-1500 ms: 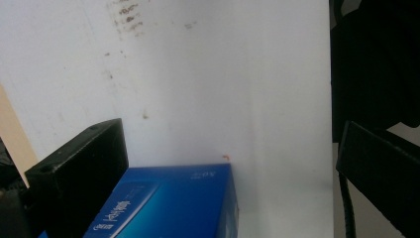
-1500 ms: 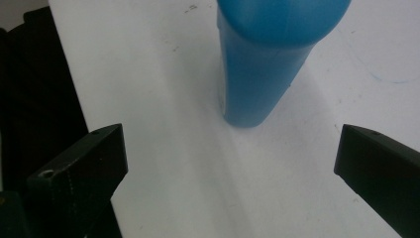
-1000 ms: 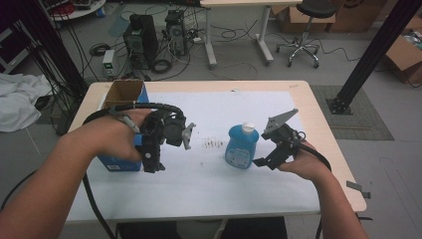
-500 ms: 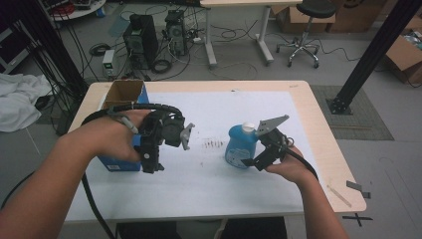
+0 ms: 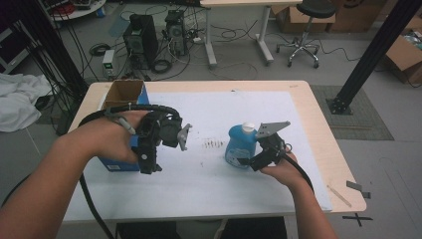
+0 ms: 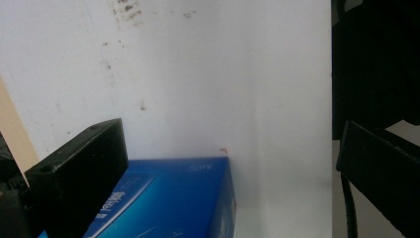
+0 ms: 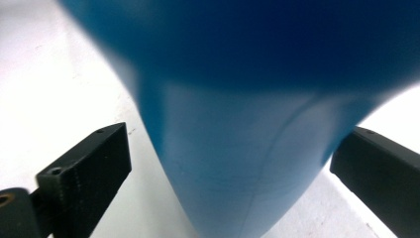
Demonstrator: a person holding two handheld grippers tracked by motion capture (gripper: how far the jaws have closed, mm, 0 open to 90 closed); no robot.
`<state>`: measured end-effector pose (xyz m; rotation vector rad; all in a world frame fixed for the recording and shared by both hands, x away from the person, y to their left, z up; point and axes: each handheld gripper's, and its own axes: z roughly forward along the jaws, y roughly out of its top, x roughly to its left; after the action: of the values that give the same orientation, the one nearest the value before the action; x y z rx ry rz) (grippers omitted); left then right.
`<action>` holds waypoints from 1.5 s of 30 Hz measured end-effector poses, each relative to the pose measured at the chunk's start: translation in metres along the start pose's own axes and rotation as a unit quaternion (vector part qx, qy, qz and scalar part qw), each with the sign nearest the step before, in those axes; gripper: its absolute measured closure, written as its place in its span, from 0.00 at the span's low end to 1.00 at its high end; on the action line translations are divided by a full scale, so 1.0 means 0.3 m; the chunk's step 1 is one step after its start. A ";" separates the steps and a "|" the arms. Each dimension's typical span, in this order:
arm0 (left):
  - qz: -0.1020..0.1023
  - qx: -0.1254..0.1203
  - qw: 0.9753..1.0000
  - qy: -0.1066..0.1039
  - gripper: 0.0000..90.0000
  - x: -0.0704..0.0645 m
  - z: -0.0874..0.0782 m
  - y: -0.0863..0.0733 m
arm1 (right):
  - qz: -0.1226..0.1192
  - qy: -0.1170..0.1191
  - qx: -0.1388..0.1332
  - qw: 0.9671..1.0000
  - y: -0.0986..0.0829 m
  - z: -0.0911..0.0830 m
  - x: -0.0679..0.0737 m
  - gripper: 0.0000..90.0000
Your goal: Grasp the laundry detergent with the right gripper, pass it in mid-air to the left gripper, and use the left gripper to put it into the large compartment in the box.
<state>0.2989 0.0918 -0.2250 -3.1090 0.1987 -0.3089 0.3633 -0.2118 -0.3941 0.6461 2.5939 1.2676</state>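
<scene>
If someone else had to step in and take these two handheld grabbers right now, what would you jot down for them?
Right gripper: open, jaws on either side of the blue bottle, not yet closed on it.
Left gripper: open, holding nothing, hovering above the blue box at the left side of the white mat.
Bottle stands upright on the mat, white cap on.
Done: the right gripper is lined up on the bottle.
Left: probably close on the bottle and lift it; nothing has been picked up yet.
</scene>
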 end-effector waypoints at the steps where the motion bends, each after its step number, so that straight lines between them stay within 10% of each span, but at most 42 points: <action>1: 0.000 0.000 1.000 0.001 0.00 0.000 0.000 -0.001 | -0.002 -0.005 -0.005 1.000 -0.004 0.002 0.002 0.03; 45: -0.010 0.003 1.000 -0.004 0.00 0.000 0.019 -0.030 | 0.014 -0.007 -0.091 0.996 -0.056 0.045 -0.005 0.22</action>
<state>0.3012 0.1007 -0.2303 -3.1071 0.1672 -0.2972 0.3642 -0.2120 -0.4156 0.6570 2.4285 1.4815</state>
